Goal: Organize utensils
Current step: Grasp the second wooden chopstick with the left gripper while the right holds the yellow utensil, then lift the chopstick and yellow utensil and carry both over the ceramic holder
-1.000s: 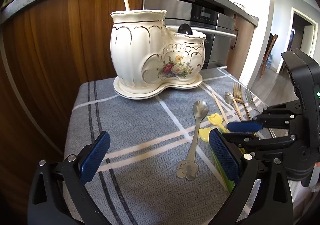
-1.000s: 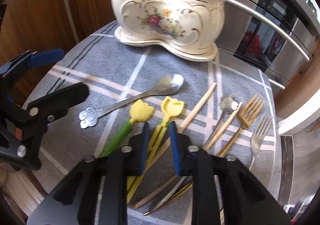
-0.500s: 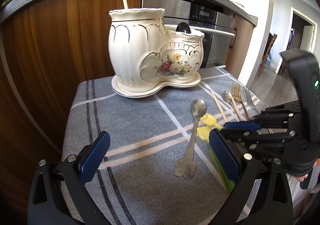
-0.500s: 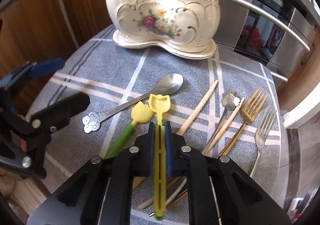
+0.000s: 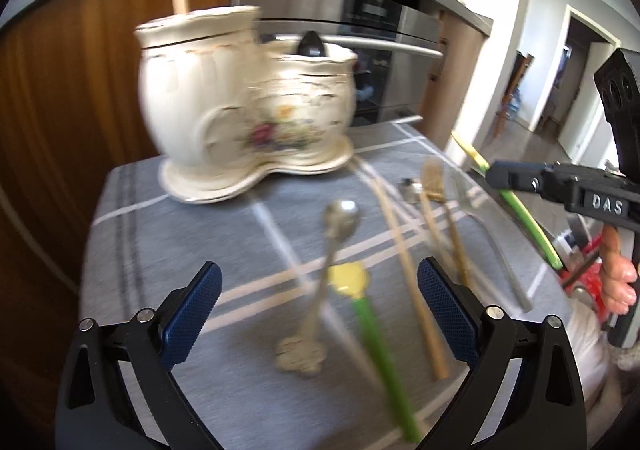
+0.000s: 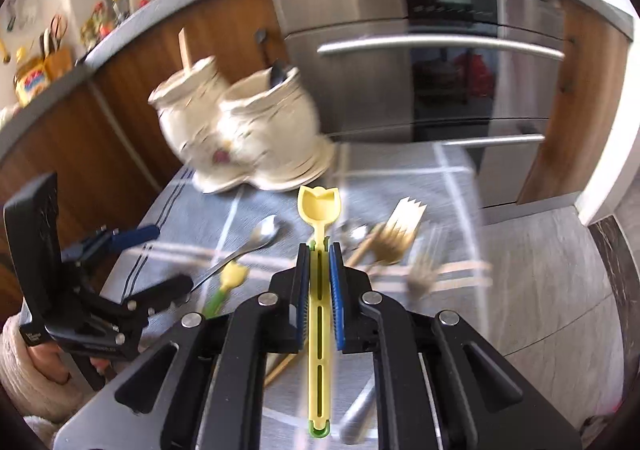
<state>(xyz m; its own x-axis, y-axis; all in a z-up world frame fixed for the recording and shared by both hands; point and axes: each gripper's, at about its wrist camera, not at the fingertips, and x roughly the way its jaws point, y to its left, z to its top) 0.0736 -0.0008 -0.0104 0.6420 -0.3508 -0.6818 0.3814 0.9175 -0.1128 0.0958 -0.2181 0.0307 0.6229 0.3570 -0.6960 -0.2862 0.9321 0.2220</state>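
The right gripper (image 6: 319, 250) is clamped narrow on the slotted handle of a yellow tulip-headed spoon (image 6: 319, 205), whose head sticks out just past the fingertips and hangs clear of the grey checked cloth (image 6: 452, 185). Beyond that spoon head, farther out and a little to the left of the claw, stands the cream ceramic utensil holder (image 6: 240, 137) with its two cups; a pale stick rises from the taller cup and a dark utensil shows in the lower one, so a couple of pieces appear already stowed. The left gripper (image 5: 318, 306) hovers with its jaws wide and nothing between the pads. Directly under and ahead of it lie a silver spoon (image 5: 334, 238), a second tulip spoon with a green handle (image 5: 370, 326) and a wooden chopstick (image 5: 408, 266); gold and silver forks (image 5: 436, 185) rest to its right. Most of the sorting seems left: one spoon is in transit and several pieces wait on the cloth.
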